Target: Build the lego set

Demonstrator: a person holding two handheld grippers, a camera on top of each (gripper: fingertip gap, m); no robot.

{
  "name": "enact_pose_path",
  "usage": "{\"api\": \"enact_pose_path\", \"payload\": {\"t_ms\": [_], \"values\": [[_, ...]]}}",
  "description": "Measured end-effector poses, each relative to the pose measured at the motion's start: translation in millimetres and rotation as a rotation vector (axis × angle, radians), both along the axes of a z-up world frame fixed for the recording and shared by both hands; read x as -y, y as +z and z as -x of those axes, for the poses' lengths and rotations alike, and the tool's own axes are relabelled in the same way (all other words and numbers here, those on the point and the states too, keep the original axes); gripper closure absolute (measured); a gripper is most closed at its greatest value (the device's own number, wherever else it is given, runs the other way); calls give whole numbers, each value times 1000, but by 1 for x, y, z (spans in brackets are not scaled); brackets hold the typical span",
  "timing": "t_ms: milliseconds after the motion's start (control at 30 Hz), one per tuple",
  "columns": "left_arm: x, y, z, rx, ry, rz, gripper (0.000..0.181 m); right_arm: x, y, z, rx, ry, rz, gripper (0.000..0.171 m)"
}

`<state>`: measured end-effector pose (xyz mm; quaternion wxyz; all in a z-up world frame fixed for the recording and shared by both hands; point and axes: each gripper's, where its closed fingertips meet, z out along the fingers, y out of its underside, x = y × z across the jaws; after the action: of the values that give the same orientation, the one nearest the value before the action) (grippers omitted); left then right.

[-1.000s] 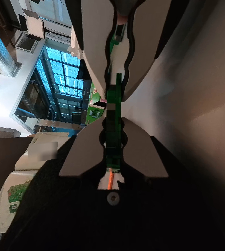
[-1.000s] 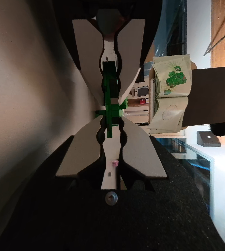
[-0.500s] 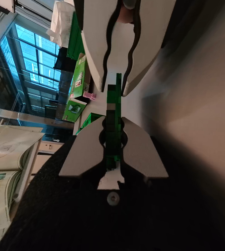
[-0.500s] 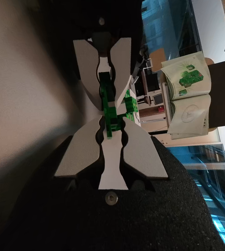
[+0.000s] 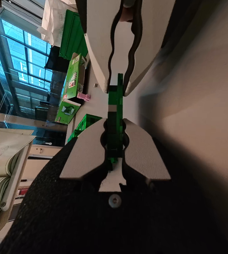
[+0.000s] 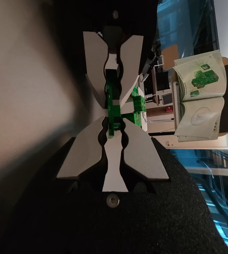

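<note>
A flat green lego assembly [image 5: 115, 110], seen edge-on, has dark green and grey tiles on one face. The two grippers hold it between them, facing each other tip to tip above the white table. My left gripper [image 5: 114, 121] is shut on its near half. My right gripper [image 5: 116, 90] comes from the opposite side, its fingertips closed on the far end. In the right wrist view the same assembly [image 6: 113, 110] runs from my right gripper [image 6: 114, 118] up into the left gripper [image 6: 112, 108]. Both views are turned sideways.
A larger green lego model [image 5: 88, 123] stands on the table behind the grippers and also shows in the right wrist view [image 6: 138, 104]. A green set box [image 5: 72, 88], a pink piece [image 5: 83, 96] and a small grey piece [image 5: 95, 85] lie nearby. An open instruction booklet [image 6: 201, 85] stands on a holder.
My right gripper slid back along the assembly, from well over it to just its end, widening briefly on the way. Both grippers swung, so the box and model came into view.
</note>
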<state>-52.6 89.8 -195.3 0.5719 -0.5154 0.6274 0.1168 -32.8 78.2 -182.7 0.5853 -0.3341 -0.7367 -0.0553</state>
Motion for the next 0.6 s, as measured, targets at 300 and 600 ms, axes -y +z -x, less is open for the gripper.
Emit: {"api": "enact_pose_path", "payload": {"t_ms": [300, 600], "values": [[0, -4, 1, -40, -1, -23, 164, 1, -5, 0, 38, -4, -32, 154], [-1, 6, 1, -140, -18, -271, 164, -4, 59, -24, -490, 128, 457, 135]]}}
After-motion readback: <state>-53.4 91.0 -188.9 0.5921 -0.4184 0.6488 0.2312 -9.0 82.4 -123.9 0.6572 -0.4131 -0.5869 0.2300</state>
